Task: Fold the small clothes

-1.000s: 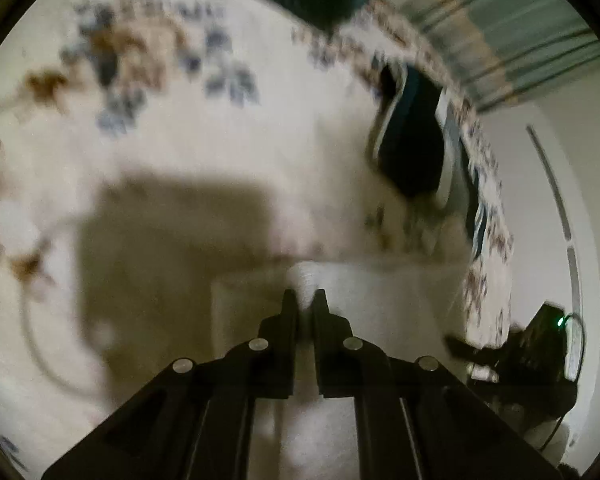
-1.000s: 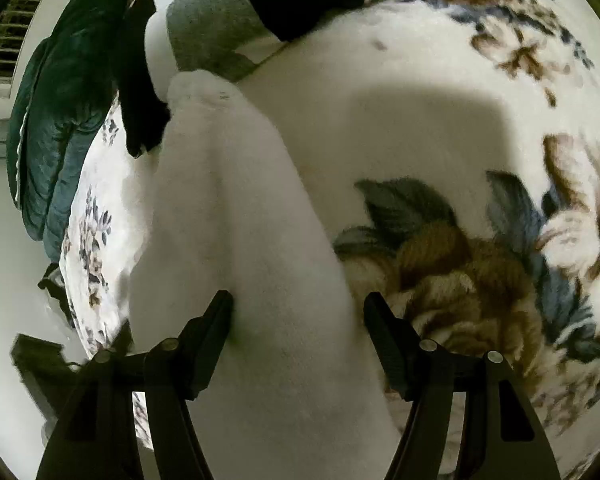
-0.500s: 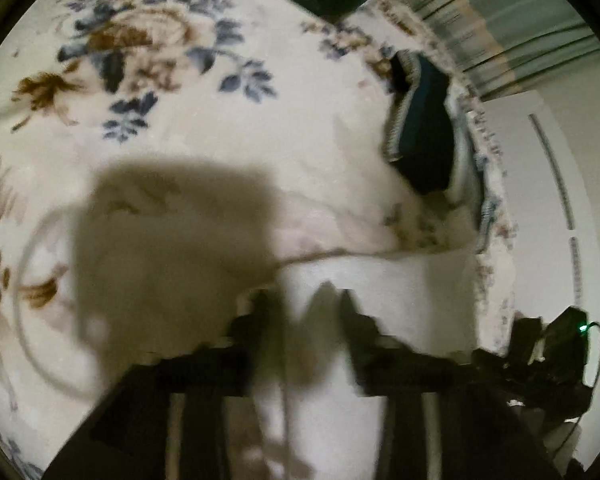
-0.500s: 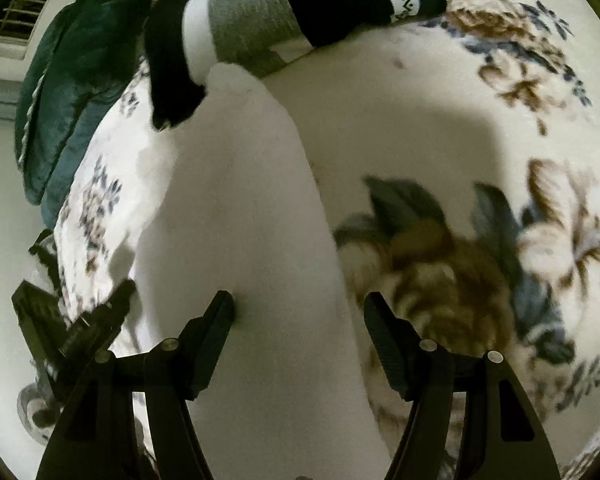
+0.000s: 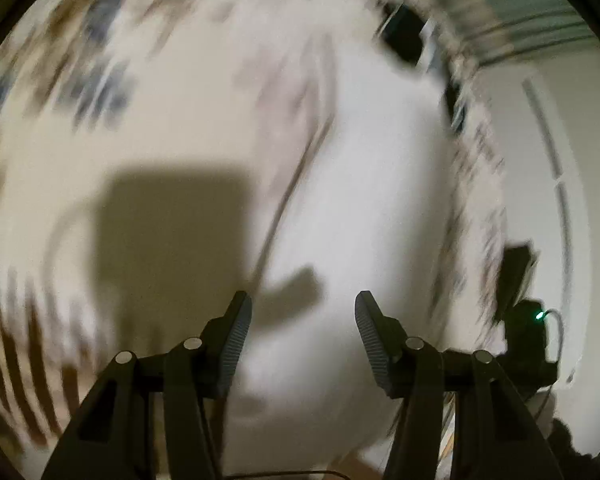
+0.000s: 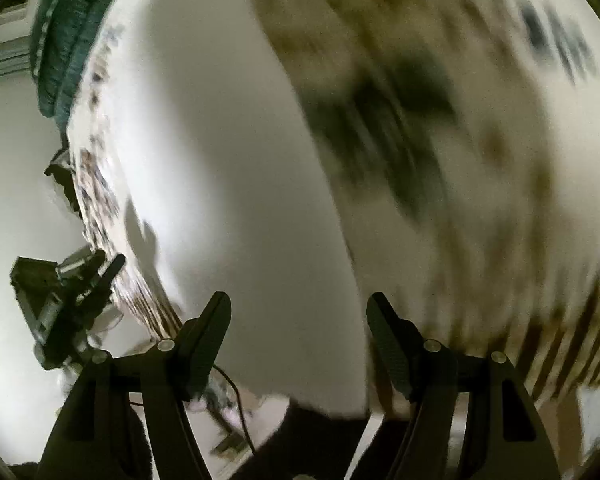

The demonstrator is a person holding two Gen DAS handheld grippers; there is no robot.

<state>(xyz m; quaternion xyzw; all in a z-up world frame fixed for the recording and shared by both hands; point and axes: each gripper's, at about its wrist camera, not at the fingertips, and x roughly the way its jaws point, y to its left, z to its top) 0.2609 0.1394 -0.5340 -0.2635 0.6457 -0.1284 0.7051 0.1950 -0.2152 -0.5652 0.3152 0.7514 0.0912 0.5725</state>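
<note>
A blurred floral blanket covered the bed; a teal pillow lay at its edge, beside striped curtains.

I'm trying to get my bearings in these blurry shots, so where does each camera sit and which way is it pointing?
Left wrist: sits on the left claw, looking along its open fingers at the white garment on the floral blanket.
Right wrist: sits on the right claw, fingers open, facing the same garment; the left claw shows at the left edge.
Shared: white garment and floral blanket, both motion-blurred.
</note>
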